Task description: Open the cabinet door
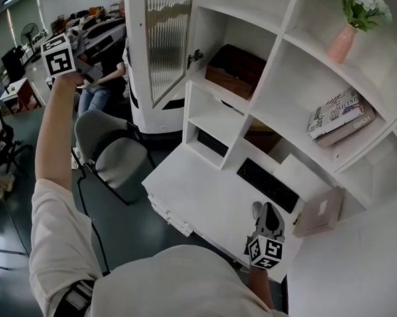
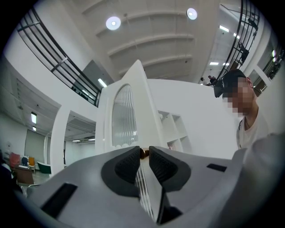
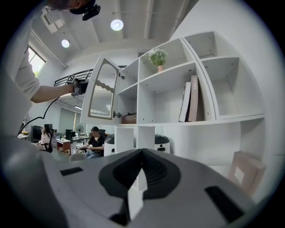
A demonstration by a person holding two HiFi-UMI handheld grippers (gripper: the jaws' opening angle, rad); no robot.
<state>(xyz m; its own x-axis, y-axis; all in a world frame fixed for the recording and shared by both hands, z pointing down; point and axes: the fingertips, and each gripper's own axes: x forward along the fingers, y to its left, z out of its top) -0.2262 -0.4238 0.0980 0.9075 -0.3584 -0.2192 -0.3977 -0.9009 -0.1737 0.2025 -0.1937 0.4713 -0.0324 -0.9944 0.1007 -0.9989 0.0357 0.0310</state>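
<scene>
The cabinet door (image 1: 164, 38), white-framed with ribbed glass, stands swung out from the upper left of the white shelf unit (image 1: 271, 65). My left gripper (image 2: 144, 151) is raised at the door's free edge, its pads pinching the small brass knob (image 2: 144, 153). From the right gripper view, the left gripper (image 3: 80, 87) sits against the door's outer edge (image 3: 103, 89). My right gripper (image 1: 268, 211) hovers low over the desk, shut with nothing between its fingers (image 3: 142, 156).
A white desk (image 1: 202, 201) carries a black keyboard (image 1: 267, 184) and a cardboard box (image 1: 319, 210). Shelves hold a brown box (image 1: 237, 70), books (image 1: 338, 116) and a pink vase (image 1: 342, 41). A grey chair (image 1: 115, 153) stands left; a person sits behind.
</scene>
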